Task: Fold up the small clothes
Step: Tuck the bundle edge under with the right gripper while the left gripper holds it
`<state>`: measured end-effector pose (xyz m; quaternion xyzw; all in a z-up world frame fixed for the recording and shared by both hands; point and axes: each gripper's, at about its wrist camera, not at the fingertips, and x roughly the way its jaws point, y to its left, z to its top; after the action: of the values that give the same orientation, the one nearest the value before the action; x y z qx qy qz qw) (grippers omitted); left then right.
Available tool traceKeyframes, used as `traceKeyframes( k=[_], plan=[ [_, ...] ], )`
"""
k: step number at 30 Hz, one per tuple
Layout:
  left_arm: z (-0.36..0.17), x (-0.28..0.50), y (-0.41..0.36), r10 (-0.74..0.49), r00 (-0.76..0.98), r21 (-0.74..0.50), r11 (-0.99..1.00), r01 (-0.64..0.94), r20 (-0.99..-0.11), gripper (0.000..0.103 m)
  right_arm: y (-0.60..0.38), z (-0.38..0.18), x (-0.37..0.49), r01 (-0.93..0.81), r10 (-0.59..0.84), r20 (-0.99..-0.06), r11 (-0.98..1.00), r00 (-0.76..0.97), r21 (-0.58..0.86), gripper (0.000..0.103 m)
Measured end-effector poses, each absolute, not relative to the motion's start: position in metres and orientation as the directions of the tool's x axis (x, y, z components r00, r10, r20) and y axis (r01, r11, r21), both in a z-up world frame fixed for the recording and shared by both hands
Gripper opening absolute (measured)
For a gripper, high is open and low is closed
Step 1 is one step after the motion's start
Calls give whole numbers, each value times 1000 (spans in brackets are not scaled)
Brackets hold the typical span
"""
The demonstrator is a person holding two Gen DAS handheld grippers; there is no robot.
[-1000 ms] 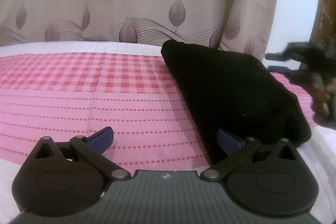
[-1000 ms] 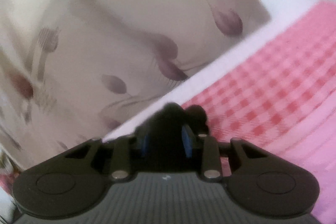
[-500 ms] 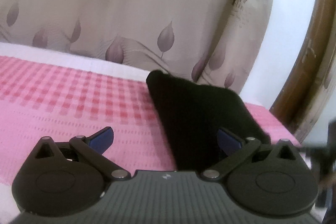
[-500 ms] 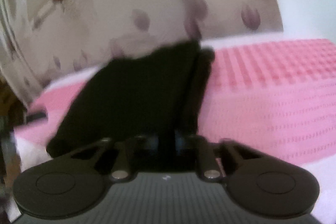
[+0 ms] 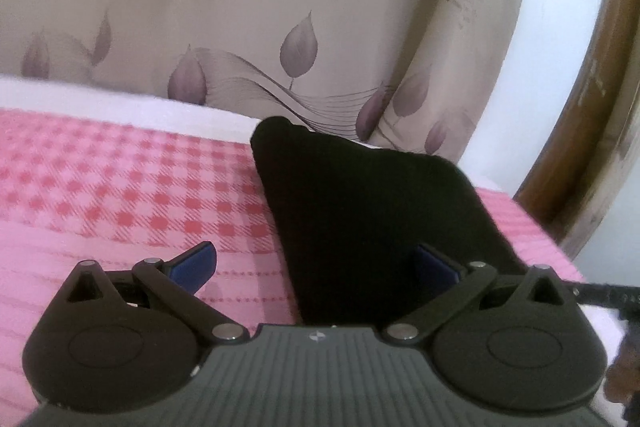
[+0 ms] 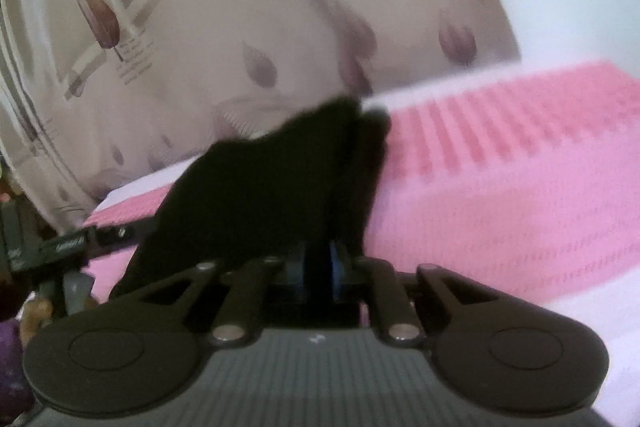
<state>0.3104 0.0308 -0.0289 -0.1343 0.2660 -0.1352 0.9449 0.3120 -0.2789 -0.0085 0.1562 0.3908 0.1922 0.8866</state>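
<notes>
A black garment (image 5: 360, 203) lies folded on the pink checked bed cover (image 5: 120, 187), near its right end. My left gripper (image 5: 316, 263) is open and empty, with its right finger over the garment's near edge and its left finger over the cover. In the right wrist view my right gripper (image 6: 319, 269) is shut on the near edge of the black garment (image 6: 260, 195), which rises a little from the pink cover (image 6: 500, 187). The right wrist view is blurred.
A beige curtain with leaf prints (image 5: 280, 7) hangs close behind the bed. A brown wooden frame (image 5: 592, 131) stands at the right. The other gripper's dark body (image 6: 44, 251) shows at the left edge of the right wrist view.
My right gripper swung down from facing the curtain toward the bed, still shut on the garment. The left wrist view shifted right and nearer to the garment; the left gripper stayed open.
</notes>
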Motion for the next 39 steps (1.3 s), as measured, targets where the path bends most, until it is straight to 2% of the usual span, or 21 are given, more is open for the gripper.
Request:
traceKeyframes(
  k=[2, 7, 8, 12, 19, 20, 22, 23, 24, 26, 29, 30, 31, 32, 33, 36, 37, 39],
  plan=[
    [-35, 311, 31, -345, 817, -353, 917, 188, -462, 103, -269, -5, 324, -229, 438, -634, 893, 638, 387, 25],
    [-39, 309, 26, -355, 813, -343, 917, 206, -462, 103, -238, -15, 364, -251, 395, -655, 918, 644, 307, 25],
    [-40, 309, 26, -353, 812, -337, 918, 206, -465, 103, -235, -22, 372, -231, 374, -686, 927, 624, 295, 16],
    [-40, 307, 26, -351, 818, -331, 920, 211, -455, 103, -249, -36, 366, -181, 401, -651, 907, 644, 379, 10],
    [-39, 305, 29, -361, 821, -354, 911, 210, -442, 103, -274, -36, 365, -140, 472, -611, 849, 636, 510, 13],
    [-39, 305, 30, -362, 822, -355, 911, 211, -440, 103, -274, -32, 369, -126, 466, -610, 848, 641, 515, 20],
    [-39, 304, 29, -359, 824, -355, 912, 208, -439, 103, -272, -24, 378, -113, 427, -603, 866, 674, 487, 52],
    [-39, 304, 29, -358, 825, -356, 912, 206, -438, 103, -270, -22, 384, -108, 402, -601, 879, 691, 464, 85],
    [-39, 304, 29, -357, 825, -357, 911, 205, -438, 103, -266, -20, 391, -106, 385, -594, 887, 706, 449, 97],
    [-38, 304, 28, -356, 825, -361, 911, 201, -440, 103, -259, -21, 410, -115, 380, -597, 894, 707, 433, 96],
    [-39, 304, 29, -358, 824, -372, 907, 196, -440, 103, -242, -34, 451, -98, 356, -668, 915, 653, 392, 92],
    [-39, 305, 30, -358, 823, -375, 906, 194, -441, 103, -239, -40, 461, -97, 364, -683, 913, 633, 397, 50],
    [-39, 304, 30, -358, 823, -379, 905, 191, -441, 103, -236, -46, 472, -95, 396, -695, 898, 600, 430, 26],
    [-39, 304, 31, -356, 825, -381, 905, 188, -439, 103, -236, -47, 476, -80, 403, -691, 890, 600, 449, 20],
    [-38, 303, 32, -351, 830, -383, 906, 183, -434, 103, -234, -43, 478, -102, 429, -666, 876, 611, 470, 16],
    [-38, 303, 34, -351, 835, -394, 901, 179, -424, 103, -239, -26, 465, -275, 634, -467, 729, 616, 627, 16],
    [-38, 303, 34, -350, 836, -397, 901, 176, -423, 103, -245, -28, 464, -258, 623, -458, 729, 634, 634, 16],
    [-38, 304, 34, -350, 836, -401, 900, 174, -423, 103, -258, -49, 471, -160, 540, -551, 791, 636, 590, 16]
  ],
)
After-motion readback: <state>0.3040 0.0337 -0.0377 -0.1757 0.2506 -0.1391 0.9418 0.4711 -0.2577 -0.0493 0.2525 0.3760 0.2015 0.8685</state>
